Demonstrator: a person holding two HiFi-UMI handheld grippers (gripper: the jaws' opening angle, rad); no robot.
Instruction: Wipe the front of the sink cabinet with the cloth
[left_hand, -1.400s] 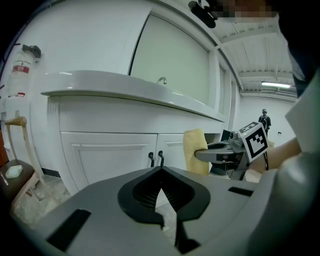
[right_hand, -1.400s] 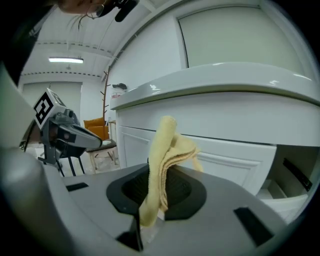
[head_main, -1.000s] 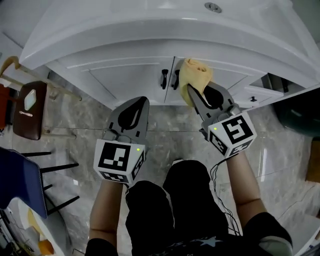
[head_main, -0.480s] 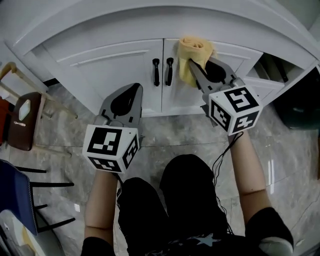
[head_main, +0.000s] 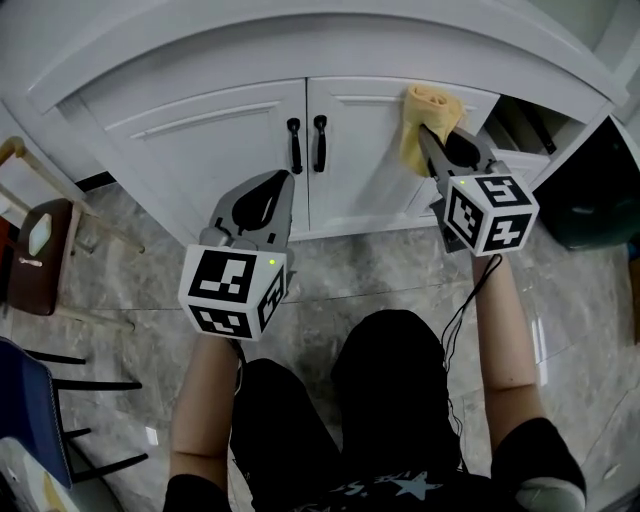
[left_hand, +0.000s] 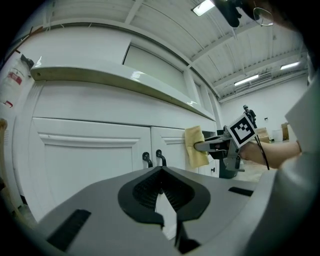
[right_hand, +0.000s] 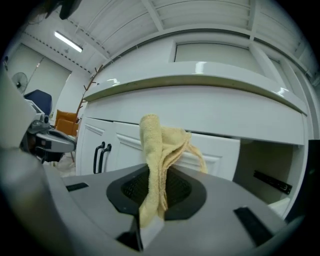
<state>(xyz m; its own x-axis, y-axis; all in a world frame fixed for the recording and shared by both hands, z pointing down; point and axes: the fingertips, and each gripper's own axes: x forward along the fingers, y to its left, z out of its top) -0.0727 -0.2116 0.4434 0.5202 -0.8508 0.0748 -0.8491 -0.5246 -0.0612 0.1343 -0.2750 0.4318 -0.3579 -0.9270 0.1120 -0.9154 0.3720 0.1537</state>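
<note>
The right gripper has its jaws closed on a yellow cloth. The cloth is pinched low down between them, and its bunched folds rise up and out past the tips. From the left gripper view, the free end of the cloth lies flat against the white sink cabinet, on the upper right corner of the right-hand door. It is well to the right of the two black handles that stand side by side where the doors meet. Just right of the cloth is an open, shadowed compartment. The left gripper hangs in front of the left-hand door, apart from it. Its jaws are together and hold nothing. Each gripper carries a cube with black-and-white square markers, patterns rather than words. A small red-printed label at the far left of the left gripper view is too small to read. The pale curved counter overhangs the doors. Below is grey marbled floor, with a brown-seated chair off to the left. The person's bare forearms and dark trousers fill the lower head view.
</note>
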